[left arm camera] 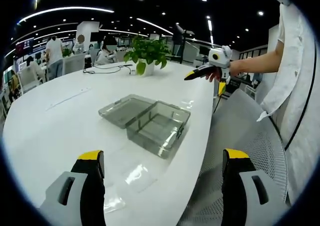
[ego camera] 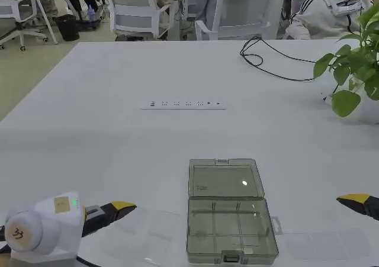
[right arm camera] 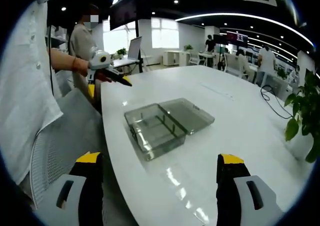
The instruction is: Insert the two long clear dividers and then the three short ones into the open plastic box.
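Note:
The open smoky clear plastic box (ego camera: 232,228) sits near the table's front edge, its lid (ego camera: 225,180) lying flat behind it. Thin ribs show inside the box (right arm camera: 150,128). Flat clear dividers (ego camera: 155,234) lie on the table to its left, and more clear dividers (ego camera: 323,241) to its right. My left gripper (ego camera: 118,209) hovers left of the box, open and empty. In its own view the left gripper (left arm camera: 164,158) spans the dividers (left arm camera: 134,175) with the box (left arm camera: 159,128) ahead. At the right my right gripper (ego camera: 354,200) is open; in its own view the right gripper (right arm camera: 160,159) faces the box.
A potted plant (ego camera: 355,71) stands at the right edge, with a black cable (ego camera: 266,58) beside it. A flat socket strip (ego camera: 183,104) lies mid-table. Chairs (ego camera: 234,12) and seated people line the far side. The table's front edge is close under both grippers.

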